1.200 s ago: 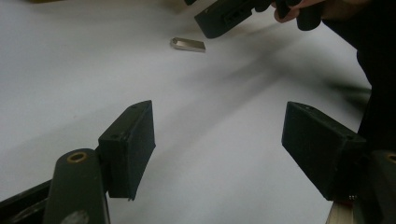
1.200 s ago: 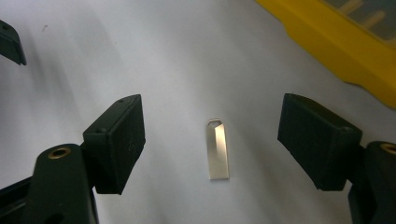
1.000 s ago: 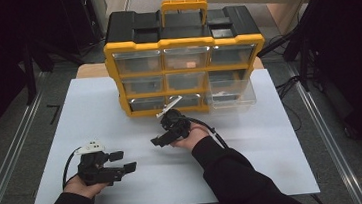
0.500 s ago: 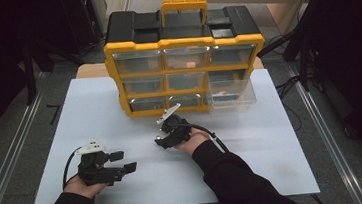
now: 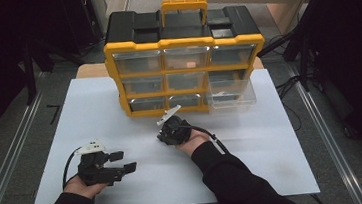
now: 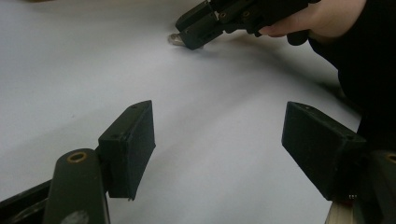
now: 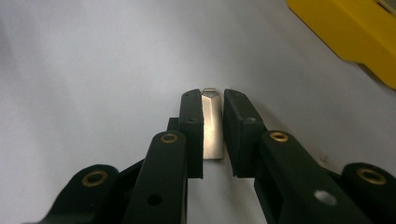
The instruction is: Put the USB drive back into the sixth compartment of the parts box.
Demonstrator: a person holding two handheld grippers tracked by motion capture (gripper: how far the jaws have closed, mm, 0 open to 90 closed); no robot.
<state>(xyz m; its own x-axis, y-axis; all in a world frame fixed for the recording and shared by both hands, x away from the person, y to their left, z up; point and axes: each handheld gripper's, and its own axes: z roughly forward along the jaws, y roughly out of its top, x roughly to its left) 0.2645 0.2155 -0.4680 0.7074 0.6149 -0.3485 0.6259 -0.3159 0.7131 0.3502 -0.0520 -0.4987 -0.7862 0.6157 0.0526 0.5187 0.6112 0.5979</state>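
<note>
Silvery metal piece (image 7: 213, 125) pinched flat on the white table (image 5: 94, 105) between my right fingers (image 7: 213, 100), which just closed on it; pick started, lift and stowing in the organiser's open drawer (image 5: 232, 93) left. Left fingers (image 6: 219, 140) spread, idle.

White table (image 5: 93, 98), yellow-and-black drawer organizer (image 5: 183, 46) standing on it, small metal piece (image 7: 212, 123), perhaps flat on it.

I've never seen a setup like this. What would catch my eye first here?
Probably the yellow and black drawer cabinet at the far side of the white table, one clear drawer pulled out at its lower right. In front of it, the right gripper has just closed its jaws on a small silvery metal piece.
</note>
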